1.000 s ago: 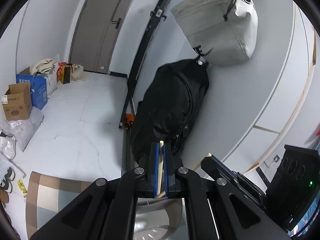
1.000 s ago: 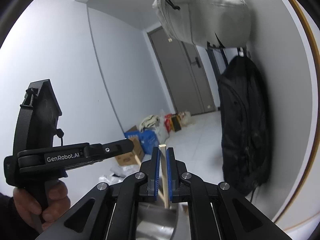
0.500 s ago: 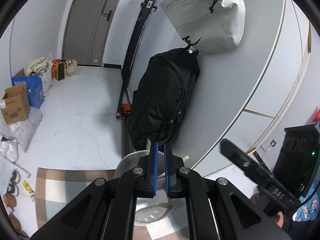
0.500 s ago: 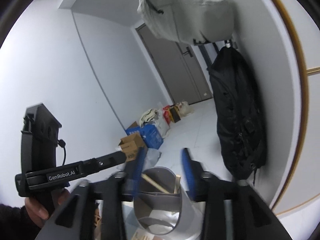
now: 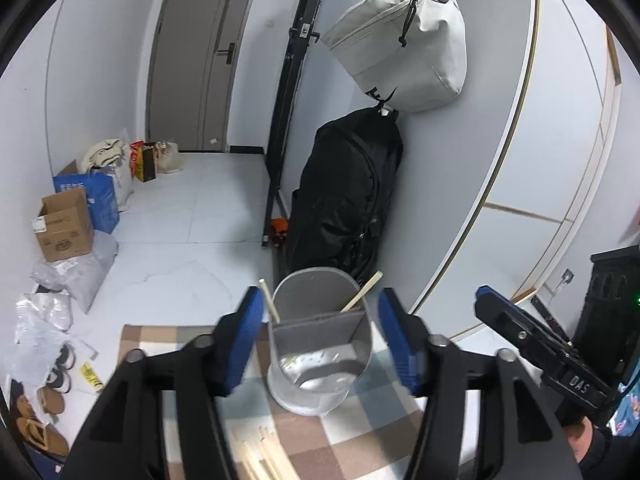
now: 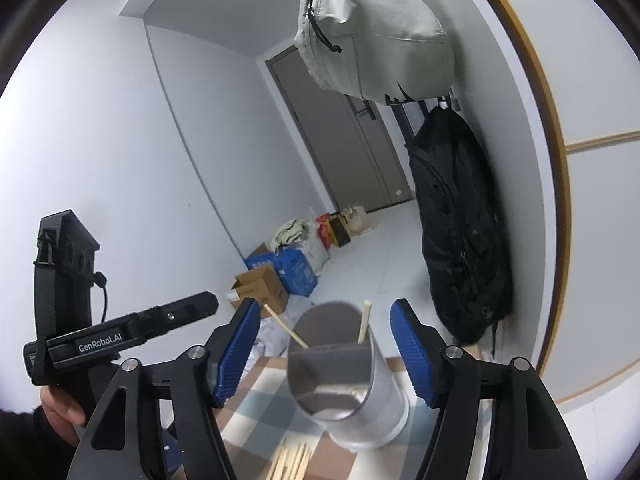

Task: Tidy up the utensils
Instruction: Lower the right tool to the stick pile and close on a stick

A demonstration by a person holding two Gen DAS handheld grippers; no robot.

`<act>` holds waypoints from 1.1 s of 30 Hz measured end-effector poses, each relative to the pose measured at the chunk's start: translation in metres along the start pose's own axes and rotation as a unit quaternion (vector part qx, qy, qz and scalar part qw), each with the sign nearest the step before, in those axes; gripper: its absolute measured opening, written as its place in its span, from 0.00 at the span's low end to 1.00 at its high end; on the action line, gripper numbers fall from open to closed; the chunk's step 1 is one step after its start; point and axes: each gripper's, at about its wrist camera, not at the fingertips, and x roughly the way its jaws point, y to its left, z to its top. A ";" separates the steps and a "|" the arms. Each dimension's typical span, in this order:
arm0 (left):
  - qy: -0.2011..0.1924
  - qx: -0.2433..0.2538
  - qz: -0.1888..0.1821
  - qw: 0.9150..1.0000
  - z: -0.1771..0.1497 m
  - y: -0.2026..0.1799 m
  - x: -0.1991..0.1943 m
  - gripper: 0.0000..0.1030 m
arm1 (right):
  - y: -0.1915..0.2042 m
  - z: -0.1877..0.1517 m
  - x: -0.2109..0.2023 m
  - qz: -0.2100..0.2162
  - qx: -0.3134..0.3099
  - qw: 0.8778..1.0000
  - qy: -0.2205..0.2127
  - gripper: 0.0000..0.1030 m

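Note:
A grey metal utensil holder point(image 5: 320, 340) with a divider stands on a checked cloth; it also shows in the right wrist view point(image 6: 348, 380). Two wooden chopsticks lean in its far compartment, one to the left point(image 5: 269, 301) and one to the right point(image 5: 362, 292); in the right wrist view the left one point(image 6: 286, 326) and the right one point(image 6: 365, 322) show too. My left gripper point(image 5: 320, 340) is open and empty, its blue pads either side of the holder. My right gripper point(image 6: 326, 354) is open and empty likewise. Several loose chopsticks point(image 5: 260, 456) lie on the cloth in front of the holder.
The checked cloth point(image 5: 360, 432) covers the table. The right gripper's body point(image 5: 536, 344) is at the right of the left wrist view; the left one point(image 6: 120, 336) at the left of the right wrist view. A black backpack point(image 5: 344, 192) and grey bag point(image 5: 404, 44) hang on the wall behind.
Both grippers were shut on a chopstick each above the holder. Both have opened, and the two chopsticks now stand in the holder's far compartment.

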 end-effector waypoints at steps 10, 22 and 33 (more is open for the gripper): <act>0.000 -0.028 0.052 0.998 -0.038 0.019 -0.013 0.78 | 0.019 -0.037 -0.010 -0.003 0.004 0.999 0.031 0.87; 0.054 -0.051 0.125 0.989 -0.096 0.064 0.005 0.85 | 0.034 -0.089 0.022 -0.009 -0.007 0.991 0.134 1.00; 0.095 -0.113 0.159 0.976 -0.117 0.111 0.002 0.85 | 0.047 -0.149 0.099 -0.024 -0.034 0.947 0.319 0.74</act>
